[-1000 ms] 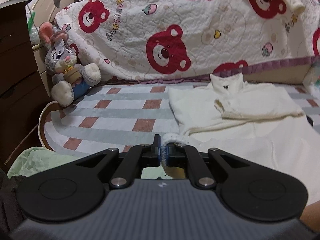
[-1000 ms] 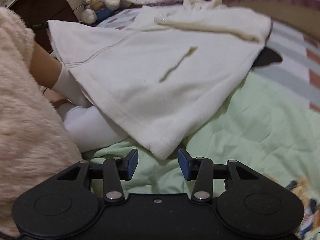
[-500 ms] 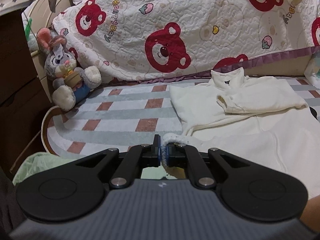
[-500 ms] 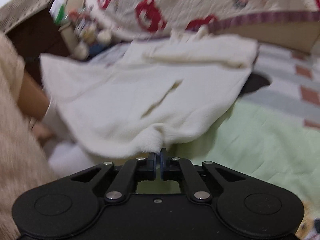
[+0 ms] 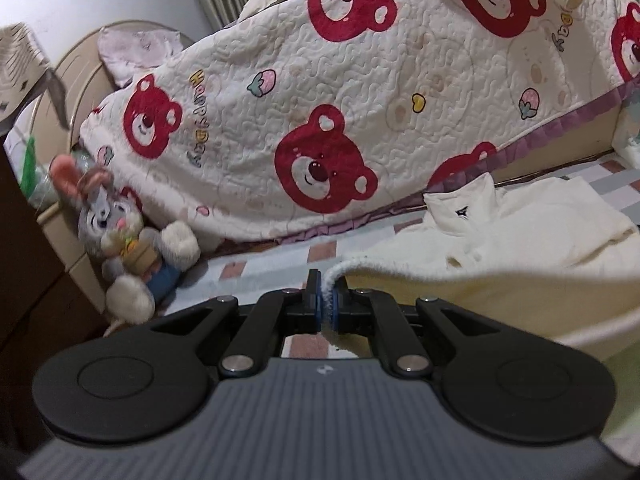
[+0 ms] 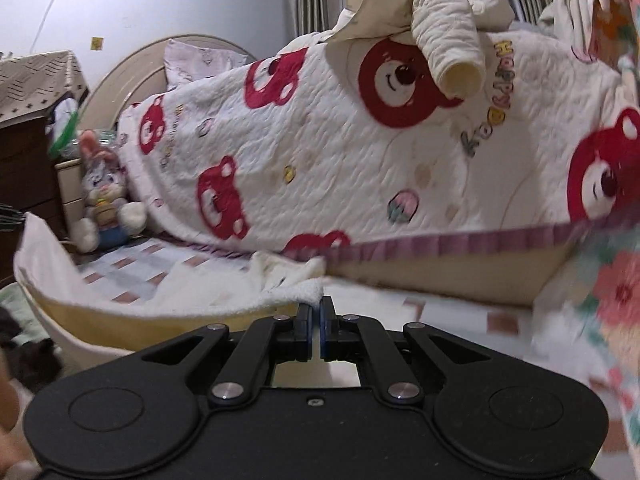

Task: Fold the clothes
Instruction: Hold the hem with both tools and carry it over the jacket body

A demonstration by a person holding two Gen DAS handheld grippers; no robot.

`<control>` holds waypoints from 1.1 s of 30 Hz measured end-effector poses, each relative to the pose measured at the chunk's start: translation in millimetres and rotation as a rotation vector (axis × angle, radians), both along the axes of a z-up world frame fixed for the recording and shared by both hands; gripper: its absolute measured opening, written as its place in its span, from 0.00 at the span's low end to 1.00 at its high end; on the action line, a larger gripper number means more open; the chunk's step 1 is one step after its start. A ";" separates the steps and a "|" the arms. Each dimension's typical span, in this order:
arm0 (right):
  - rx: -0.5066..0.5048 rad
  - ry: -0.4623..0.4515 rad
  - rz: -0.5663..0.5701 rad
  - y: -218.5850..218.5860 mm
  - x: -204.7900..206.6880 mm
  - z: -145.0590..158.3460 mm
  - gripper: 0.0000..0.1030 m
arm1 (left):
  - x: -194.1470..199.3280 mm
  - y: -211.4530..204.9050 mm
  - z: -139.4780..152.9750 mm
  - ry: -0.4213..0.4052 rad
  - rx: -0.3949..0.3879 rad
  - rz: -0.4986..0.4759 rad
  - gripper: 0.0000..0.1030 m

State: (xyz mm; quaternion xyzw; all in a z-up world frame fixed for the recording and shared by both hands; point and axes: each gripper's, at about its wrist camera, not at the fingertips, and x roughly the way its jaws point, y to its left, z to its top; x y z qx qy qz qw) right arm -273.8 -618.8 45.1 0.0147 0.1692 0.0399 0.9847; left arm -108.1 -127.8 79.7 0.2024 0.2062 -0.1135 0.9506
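Note:
A cream fleece top (image 5: 520, 248) lies on the checked bed sheet (image 5: 280, 264), collar toward the quilt. My left gripper (image 5: 327, 300) is shut on the top's left bottom corner, and the hem rises from it and stretches off to the right. In the right wrist view my right gripper (image 6: 317, 320) is shut on the other bottom corner of the fleece top (image 6: 168, 300); the hem sags leftward in a curve between the two grippers. The lifted bottom half hangs above the bed; the top's lower body is hidden behind the raised hem.
A quilt with red bears (image 5: 360, 100) is heaped along the back of the bed. A plush rabbit (image 5: 124, 240) sits at the left by a dark wooden cabinet (image 6: 24, 176). A floral fabric (image 6: 616, 300) hangs at the far right. Green bedding (image 5: 624, 420) lies at the near edge.
The right gripper went from open to shut on the hem corner. Both grippers then rose and moved forward, lifting the top's bottom edge off the bed toward the collar.

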 end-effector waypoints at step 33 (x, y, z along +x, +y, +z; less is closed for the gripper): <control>-0.029 0.342 -0.282 -58.4 337.6 -62.1 0.04 | 309.8 -46.8 -119.2 0.214 -0.159 -0.034 0.04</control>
